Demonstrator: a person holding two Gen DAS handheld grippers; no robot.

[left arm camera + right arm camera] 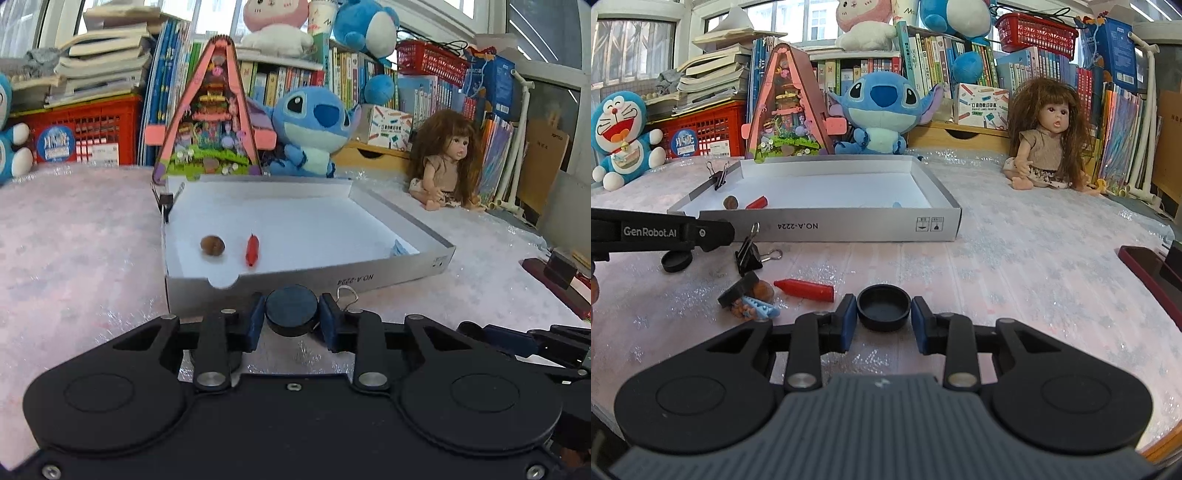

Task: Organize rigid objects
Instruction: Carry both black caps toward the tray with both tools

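Right gripper (884, 320) stands open around a black cap (884, 307) lying on the table before the white tray (820, 224); judged light, rigid, smooth-sided, best pinched squarely across its rim

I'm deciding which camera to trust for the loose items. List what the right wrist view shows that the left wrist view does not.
Only the right wrist view shows the loose red crayon, the blue clip, the Doraemon plush and a black cap between the right gripper's open fingers.

Only the left wrist view shows a black cap between the left gripper's fingers.

Both show the white tray holding a crayon and brown nut.
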